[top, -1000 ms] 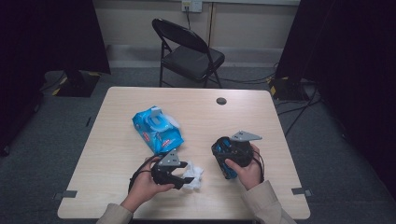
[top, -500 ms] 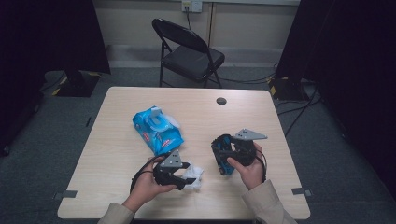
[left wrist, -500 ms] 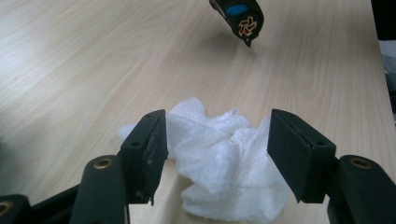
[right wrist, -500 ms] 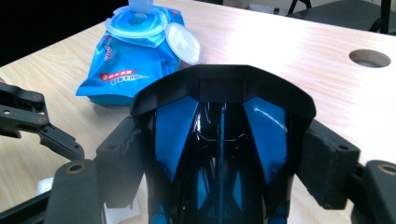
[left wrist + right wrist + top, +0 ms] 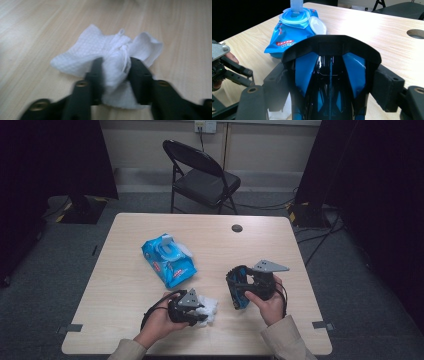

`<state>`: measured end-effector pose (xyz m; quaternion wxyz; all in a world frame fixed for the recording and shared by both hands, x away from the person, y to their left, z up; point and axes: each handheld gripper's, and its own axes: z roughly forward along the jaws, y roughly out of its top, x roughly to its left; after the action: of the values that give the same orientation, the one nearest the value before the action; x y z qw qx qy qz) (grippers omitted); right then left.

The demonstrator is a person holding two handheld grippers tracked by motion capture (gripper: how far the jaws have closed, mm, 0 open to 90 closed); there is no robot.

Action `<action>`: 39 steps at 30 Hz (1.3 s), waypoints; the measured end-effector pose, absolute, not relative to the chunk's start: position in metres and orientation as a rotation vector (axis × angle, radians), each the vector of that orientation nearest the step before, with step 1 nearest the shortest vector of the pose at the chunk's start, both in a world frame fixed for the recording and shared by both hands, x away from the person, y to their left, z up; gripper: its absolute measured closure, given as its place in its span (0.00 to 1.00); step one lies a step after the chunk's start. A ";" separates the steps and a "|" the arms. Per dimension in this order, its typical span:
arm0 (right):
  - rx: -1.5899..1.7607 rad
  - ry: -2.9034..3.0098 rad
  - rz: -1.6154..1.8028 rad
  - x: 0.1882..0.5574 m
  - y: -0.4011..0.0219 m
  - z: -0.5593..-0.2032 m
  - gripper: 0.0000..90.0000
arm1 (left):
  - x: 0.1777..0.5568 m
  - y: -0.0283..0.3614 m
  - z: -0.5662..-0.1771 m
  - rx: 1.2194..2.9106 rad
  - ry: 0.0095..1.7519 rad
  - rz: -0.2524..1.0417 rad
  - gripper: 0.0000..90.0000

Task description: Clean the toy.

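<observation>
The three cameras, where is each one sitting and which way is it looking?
High view: up above the person's side, looking forward and down on the table; both forearms and hands show.
Left gripper view: rides the left tongs, looking down at the white wipe its jaws pinch.
Right gripper view: rides the right tongs, looking across the table past the black-and-blue toy they hold.
Shared: the blue wipes pack shows in high and right gripper views.
</observation>
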<state>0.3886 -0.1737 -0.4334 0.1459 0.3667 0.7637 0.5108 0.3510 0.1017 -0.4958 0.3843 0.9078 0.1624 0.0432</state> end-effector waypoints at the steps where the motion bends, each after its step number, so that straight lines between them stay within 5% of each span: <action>1: 1.050 2.201 1.475 0.388 -0.173 -0.433 0.29 | 0.350 0.101 -0.496 2.315 0.417 0.106 0.83; 17: 1.003 2.235 1.512 0.384 -0.167 -0.432 0.29 | 0.378 0.127 -0.431 2.003 0.614 0.058 0.90; 28: 0.960 2.261 1.537 0.379 -0.161 -0.430 0.29 | 0.417 0.098 -0.390 1.872 0.632 0.004 0.90; 39: 0.907 2.277 1.557 0.374 -0.153 -0.426 0.28 | 0.434 0.065 -0.395 1.888 0.665 -0.054 0.90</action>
<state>0.3741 -0.1532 -0.4263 0.1184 0.3102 0.7787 0.5324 0.4336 0.0651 -0.3955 0.5393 0.7941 0.2795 -0.0228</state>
